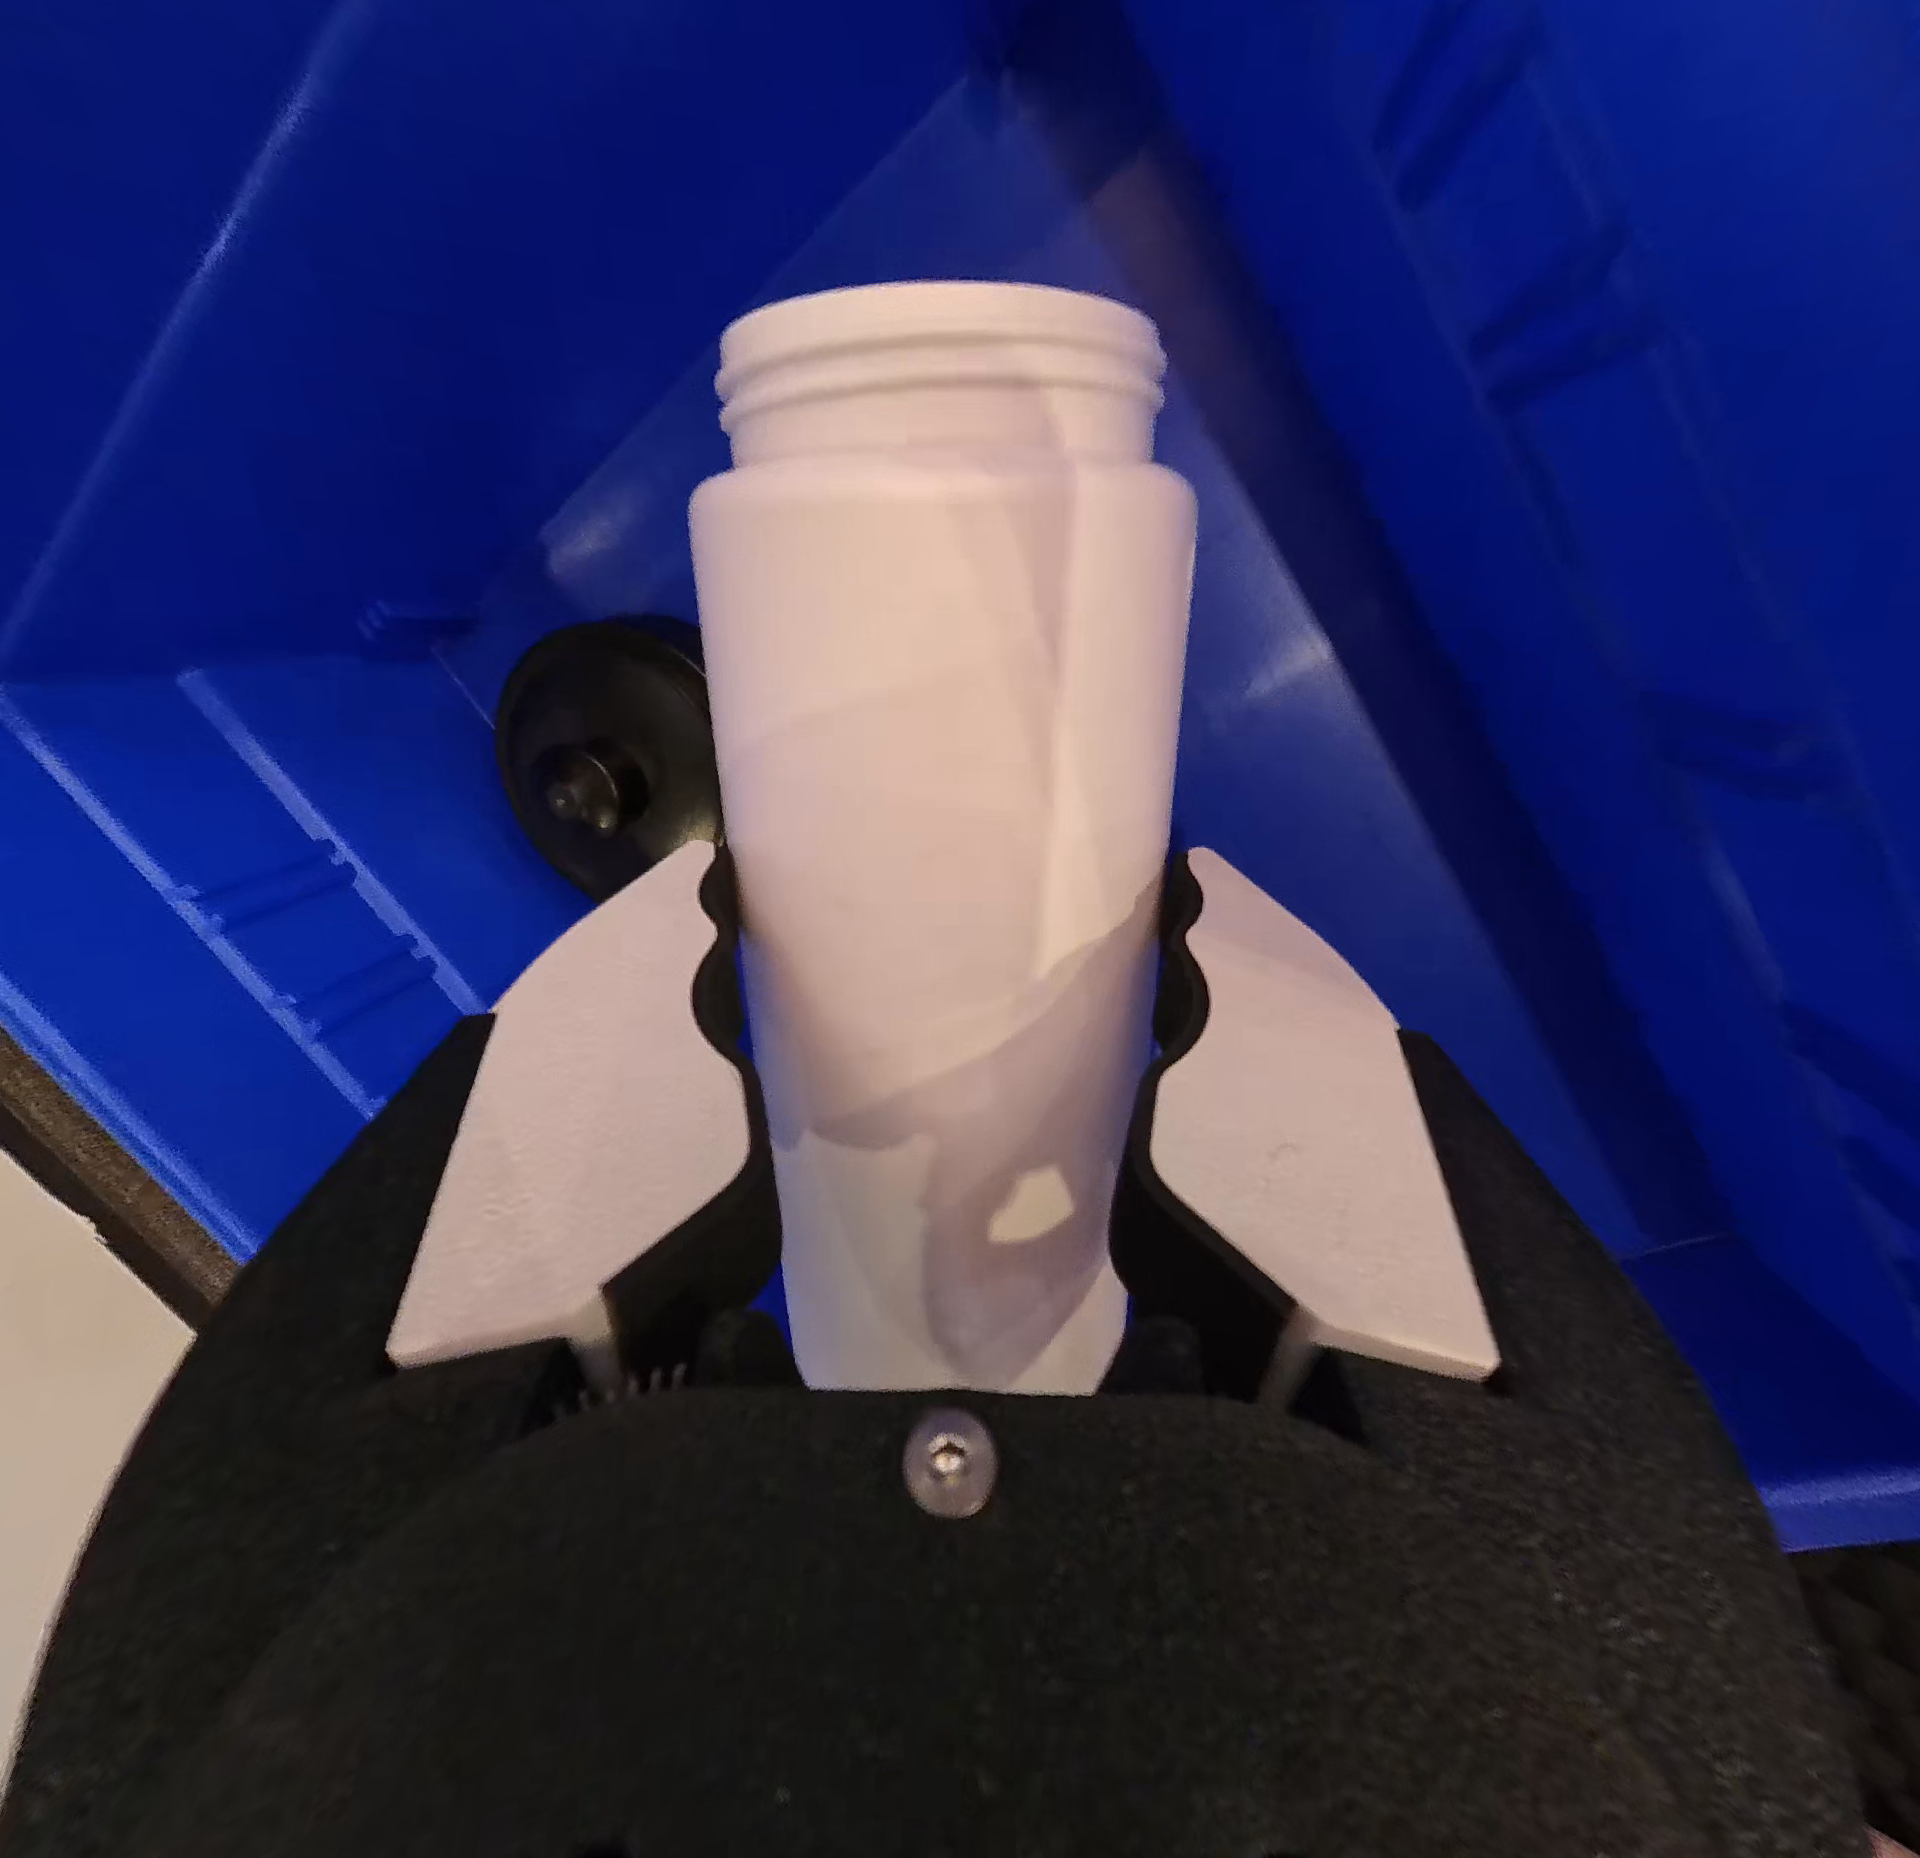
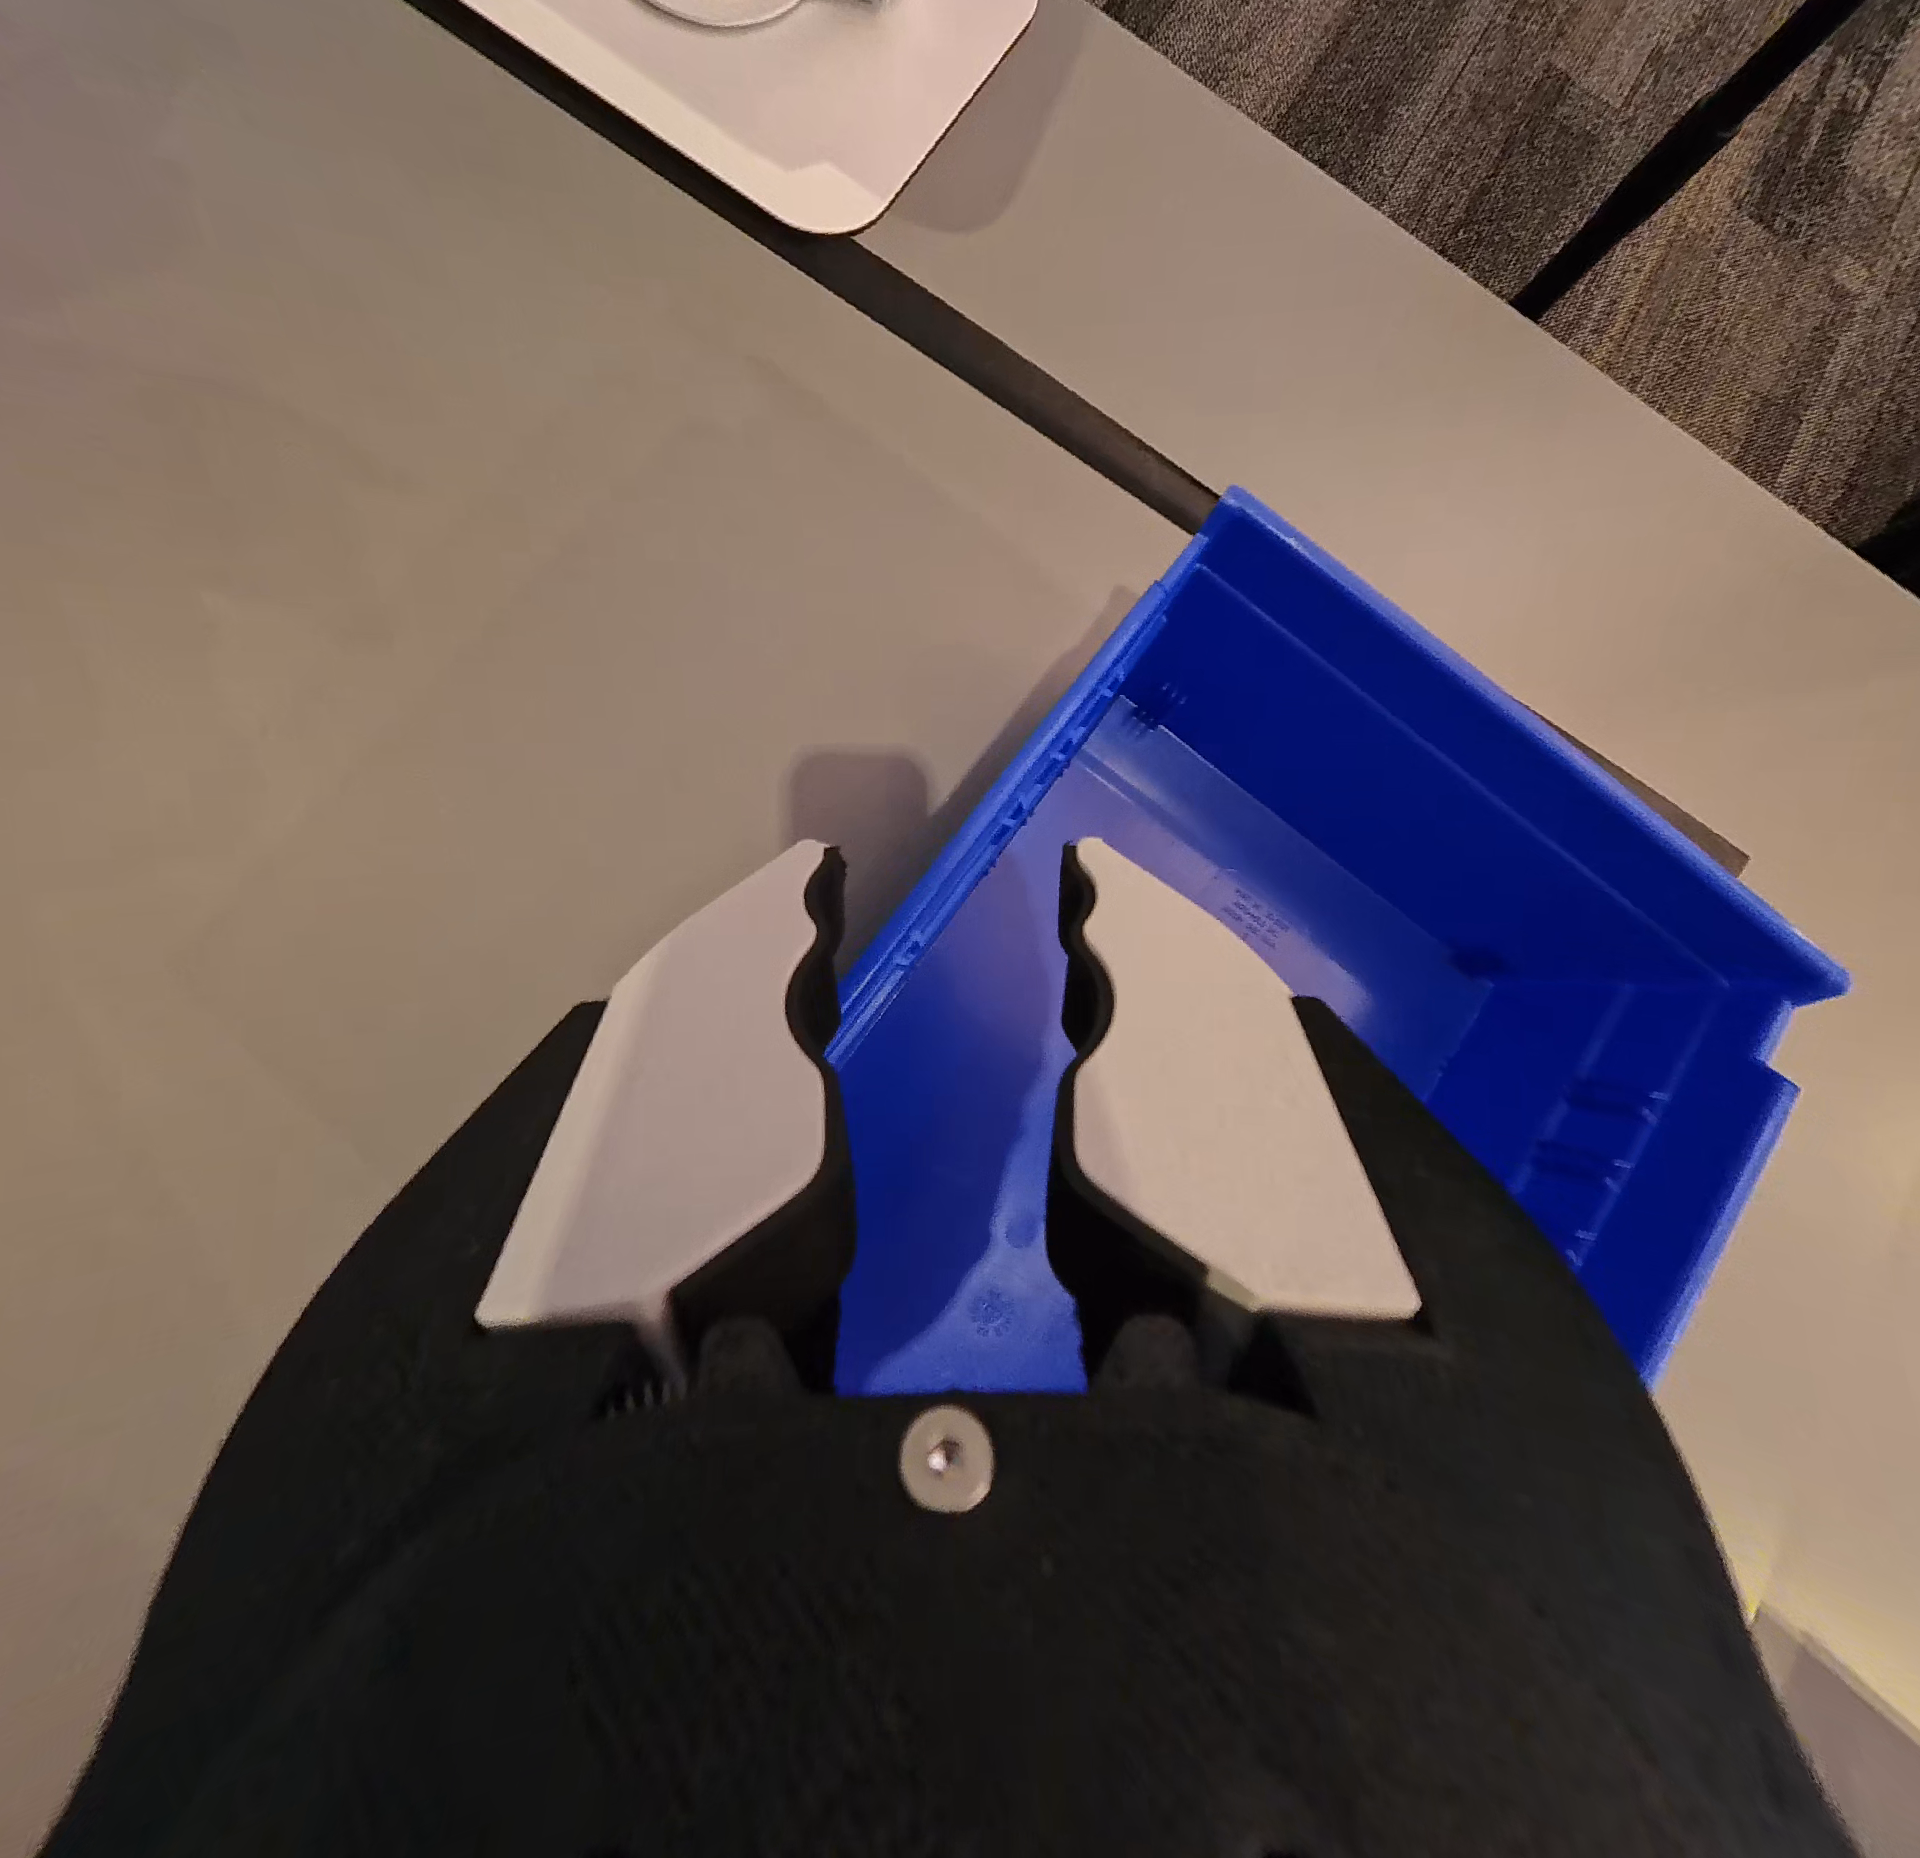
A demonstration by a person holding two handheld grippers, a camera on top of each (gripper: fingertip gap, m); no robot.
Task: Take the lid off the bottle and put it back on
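Desk (image 2: 416,561): we see a smooth, matte grey top with a dark seam running diagonally across it; grey carpet lies beyond its far edge.
Bin (image 2: 1455,821): a blue, hard plastic box with ribbed walls sits on the desk. This is our landmark. In the right wrist view we see nothing inside it.
Tray (image 2: 831,73): a white, rounded-corner flat piece lies on the desk well beyond the bin, with a clear round part on it.
Bottle (image 1: 945,769): a white, cylindrical plastic bottle held over the bin's (image 1: 416,250) blue interior. Its long axis runs along the gripper fingers, and its open, threaded neck points away from the camera. No lid is on it. A folded shape shows faintly through its wall.
Left gripper (image 1: 945,873): we find its black wavy pads pinching the bottle's lower body from both sides.
Right gripper (image 2: 951,858): spread and holding nothing, hovering over the bin's near wall, one fingertip over the desk and one over the bin.
Black disc (image 1: 592,759): a round black piece with a central bolt, just left of the bottle, against the bin's floor.
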